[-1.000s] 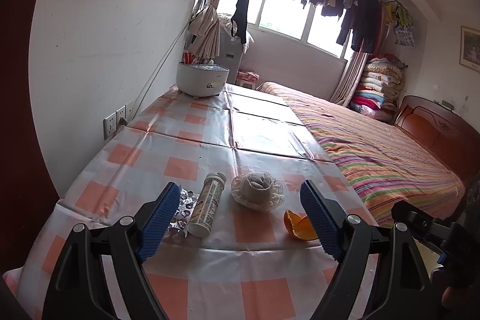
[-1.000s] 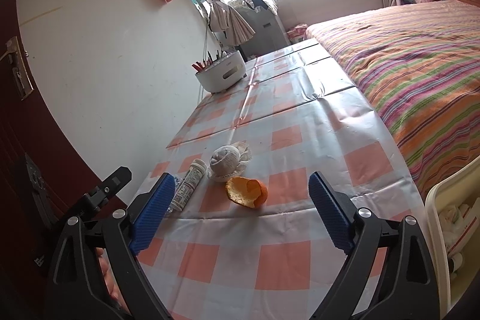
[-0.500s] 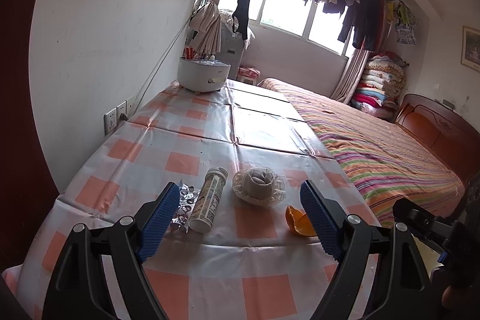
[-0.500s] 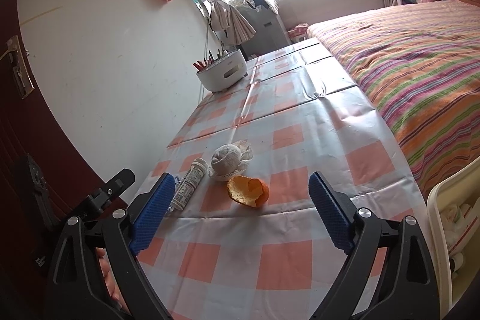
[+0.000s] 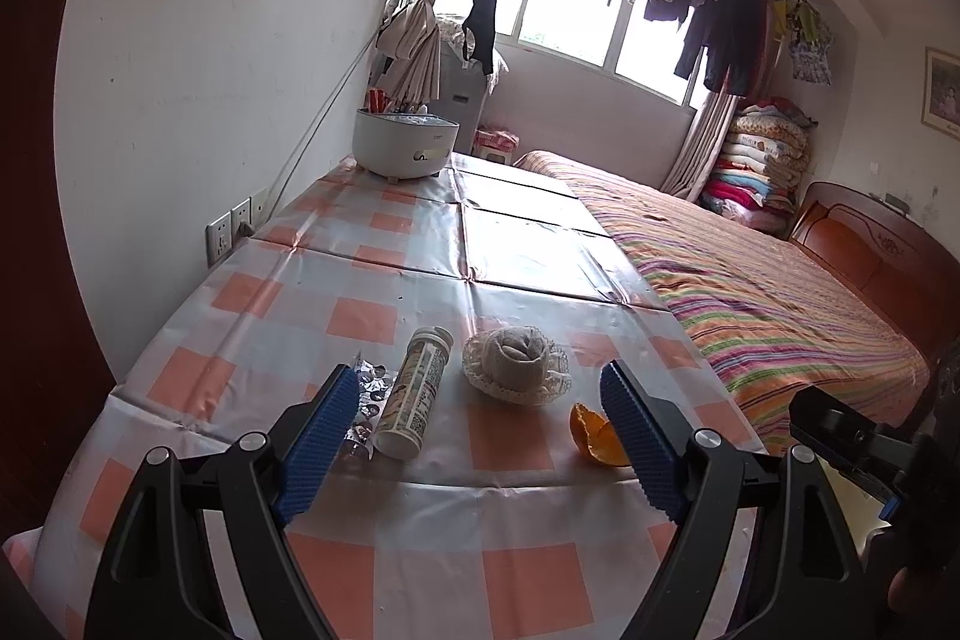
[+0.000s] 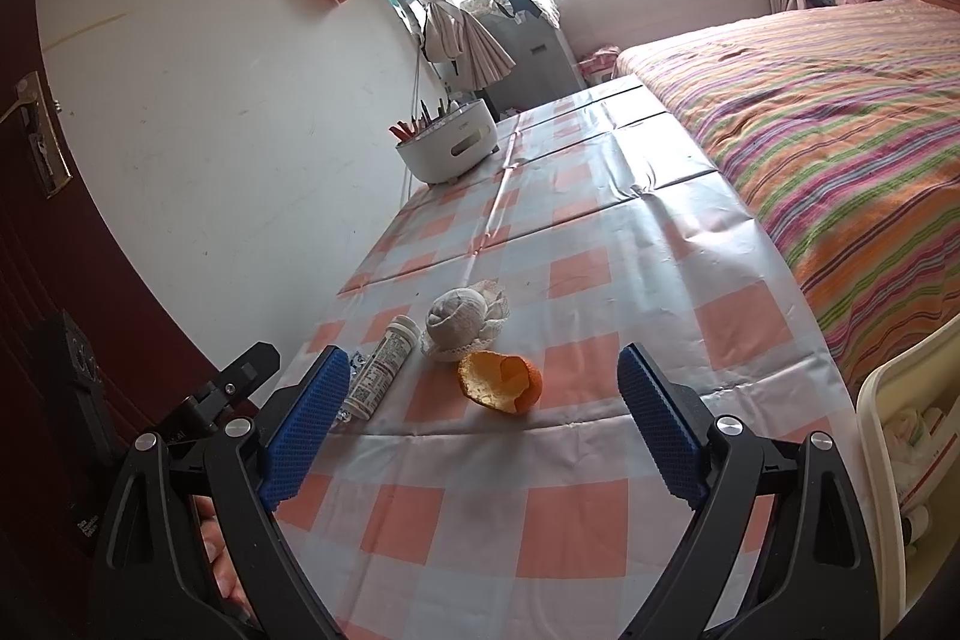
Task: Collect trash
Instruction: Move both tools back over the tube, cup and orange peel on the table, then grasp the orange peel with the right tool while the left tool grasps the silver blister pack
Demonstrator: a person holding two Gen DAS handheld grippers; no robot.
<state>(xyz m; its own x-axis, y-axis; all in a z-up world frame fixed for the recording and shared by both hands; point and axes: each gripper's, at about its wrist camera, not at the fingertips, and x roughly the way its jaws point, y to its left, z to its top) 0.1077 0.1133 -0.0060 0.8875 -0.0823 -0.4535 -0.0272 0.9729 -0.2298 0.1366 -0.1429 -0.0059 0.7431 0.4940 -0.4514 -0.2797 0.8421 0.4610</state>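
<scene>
Trash lies on a checked tablecloth (image 5: 372, 322): a white tablet tube (image 5: 414, 394) on its side, a crumpled foil blister pack (image 5: 369, 397) left of it, a lacy white wad (image 5: 516, 367), and a piece of orange peel (image 5: 591, 433). My left gripper (image 5: 483, 436) hovers open just short of them, with nothing between its blue pads. In the right wrist view the tube (image 6: 384, 370), wad (image 6: 465, 319) and peel (image 6: 498, 382) lie ahead of my right gripper (image 6: 483, 427), which is also open and holds nothing.
A white caddy of utensils (image 6: 447, 151) stands far back by the wall. A striped bed (image 6: 840, 118) runs along the table's right side. A cream bin (image 6: 900, 436) with white scraps stands at the table's right corner. Wall sockets (image 5: 231, 232) sit at the left.
The left wrist view has shifted slightly, so the trash sits a little lower and nearer. Both grippers stay open and nothing on the table has moved.
</scene>
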